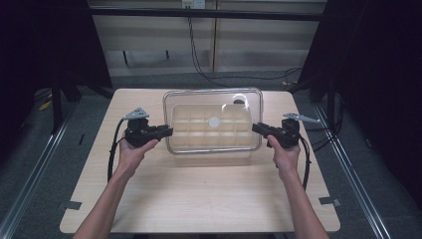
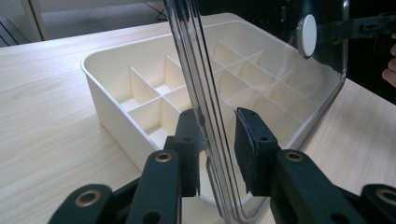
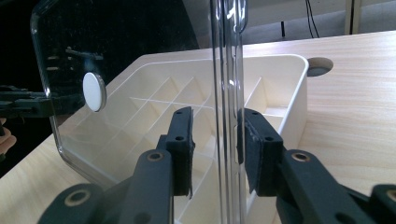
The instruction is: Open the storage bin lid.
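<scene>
A clear plastic lid point(image 1: 199, 99) with a white round knob point(image 1: 214, 121) stands almost on edge over a cream box point(image 1: 209, 158) divided into several compartments. My left gripper point(image 1: 169, 132) is shut on the lid's left edge and my right gripper point(image 1: 255, 128) on its right edge. In the left gripper view the lid's rim point(image 2: 205, 116) runs up between the pads of the left gripper point(image 2: 217, 140), with the box point(image 2: 112, 107) beside it. In the right gripper view the rim point(image 3: 226, 93) passes between the pads of the right gripper point(image 3: 215, 140), with the box point(image 3: 294, 93) behind it.
The box sits at the far middle of a light wooden table point(image 1: 199, 199). A round cable hole point(image 3: 320, 66) lies in the tabletop just beyond the box. Dark curtains and metal rails flank the table; cables trail on the floor behind.
</scene>
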